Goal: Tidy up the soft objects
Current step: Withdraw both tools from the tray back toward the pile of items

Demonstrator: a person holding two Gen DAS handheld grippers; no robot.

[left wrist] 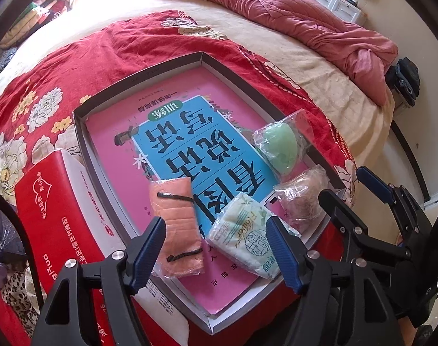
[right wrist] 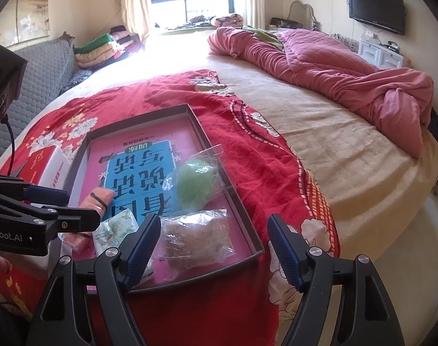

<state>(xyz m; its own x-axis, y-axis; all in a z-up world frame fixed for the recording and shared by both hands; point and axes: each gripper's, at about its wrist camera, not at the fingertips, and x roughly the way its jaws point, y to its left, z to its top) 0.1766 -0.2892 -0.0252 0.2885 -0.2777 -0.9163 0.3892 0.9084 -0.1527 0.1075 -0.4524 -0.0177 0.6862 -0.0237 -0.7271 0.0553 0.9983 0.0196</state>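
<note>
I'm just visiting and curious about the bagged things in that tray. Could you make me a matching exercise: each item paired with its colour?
Things:
1. Round sponge in a clear bag
2. Folded cloth with black hair ties
3. Flat tissue pack printed with flowers
4. Fibrous wad in a clear bag

Colours:
A. brownish
B. pale green
C. white and mint
D. peach

Pairs: 1-B, 2-D, 3-C, 4-A

Count on the bed: one shallow box lid (left wrist: 109, 170), one pink and blue book (left wrist: 190, 150) inside it, four bagged soft items on it: one pink cloth (left wrist: 177, 225), one tissue pack (left wrist: 245, 236), one green sponge (left wrist: 279, 150), one brown bundle (left wrist: 301, 199); one red carton (left wrist: 51, 219) at left
</note>
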